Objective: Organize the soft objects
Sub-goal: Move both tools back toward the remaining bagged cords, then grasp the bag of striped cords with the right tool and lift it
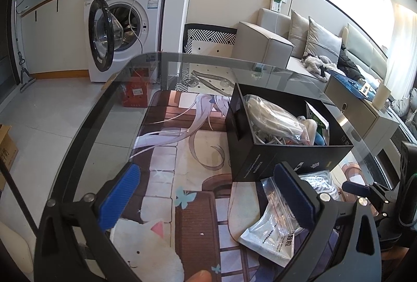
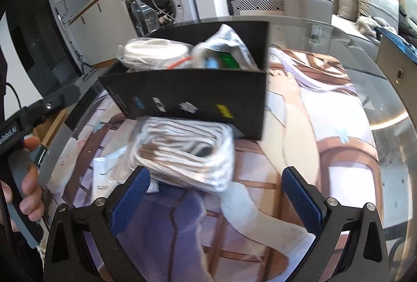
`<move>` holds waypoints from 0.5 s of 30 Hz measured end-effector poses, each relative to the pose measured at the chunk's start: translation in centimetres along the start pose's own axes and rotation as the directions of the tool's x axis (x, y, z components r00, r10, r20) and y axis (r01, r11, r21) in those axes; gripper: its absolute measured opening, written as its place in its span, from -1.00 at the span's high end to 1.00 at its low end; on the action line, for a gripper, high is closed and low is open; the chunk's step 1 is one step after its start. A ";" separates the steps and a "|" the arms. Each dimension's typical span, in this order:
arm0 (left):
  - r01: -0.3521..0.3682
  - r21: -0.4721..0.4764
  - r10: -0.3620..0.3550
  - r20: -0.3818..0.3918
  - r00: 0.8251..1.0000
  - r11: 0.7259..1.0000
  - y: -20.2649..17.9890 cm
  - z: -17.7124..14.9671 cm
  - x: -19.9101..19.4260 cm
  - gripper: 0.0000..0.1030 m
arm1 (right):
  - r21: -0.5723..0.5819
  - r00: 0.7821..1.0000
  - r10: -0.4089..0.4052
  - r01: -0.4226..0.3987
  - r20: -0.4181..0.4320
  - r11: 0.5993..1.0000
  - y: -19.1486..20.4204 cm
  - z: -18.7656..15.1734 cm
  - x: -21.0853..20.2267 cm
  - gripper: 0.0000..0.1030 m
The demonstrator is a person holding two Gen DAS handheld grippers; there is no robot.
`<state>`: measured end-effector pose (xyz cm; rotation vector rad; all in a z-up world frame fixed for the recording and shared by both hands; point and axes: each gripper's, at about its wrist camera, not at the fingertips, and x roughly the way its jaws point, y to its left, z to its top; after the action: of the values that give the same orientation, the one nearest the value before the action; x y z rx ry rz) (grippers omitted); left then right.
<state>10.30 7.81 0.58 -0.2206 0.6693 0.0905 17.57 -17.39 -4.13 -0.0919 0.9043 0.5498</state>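
Glass table [image 1: 86, 141], printed mat: black box [image 1: 263, 159] mid-table already part-filled, bagged white bundle [image 2: 185, 151] just before its near wall, so I hold right gripper [image 2: 216, 193] and left gripper [image 1: 211, 201] wide, empty.

Bagged white bundle [image 2: 186, 154] flat beside full black box [image 2: 198, 97] of packets.

box [image 1: 281, 159]: matt black card | table [image 1: 86, 130]: glossy glass | fingers [image 2: 131, 200]: ribbed blue

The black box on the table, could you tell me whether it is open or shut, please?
Open. The black box has no lid on top, and bagged items show inside it.
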 end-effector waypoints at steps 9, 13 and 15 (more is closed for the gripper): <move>0.001 -0.013 -0.001 -0.001 1.000 1.000 0.3 0.1 0.0 -1.00 | -0.058 1.000 0.008 -0.009 -0.017 0.998 4.0 1.5 2.0 -0.99; 0.001 -0.019 -0.001 -0.009 1.000 1.000 0.4 0.1 0.3 -1.00 | -0.097 0.999 -0.021 0.018 -0.031 0.995 5.1 1.7 2.9 -0.99; -0.001 -0.024 0.001 -0.010 1.000 1.000 0.5 0.1 0.4 -1.00 | -0.097 0.999 -0.020 0.016 -0.036 0.995 5.3 1.7 3.3 -0.99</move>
<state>10.59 8.36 0.31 -0.2440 0.6785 0.0982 17.83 -10.95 -4.73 -0.1979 0.9119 0.5766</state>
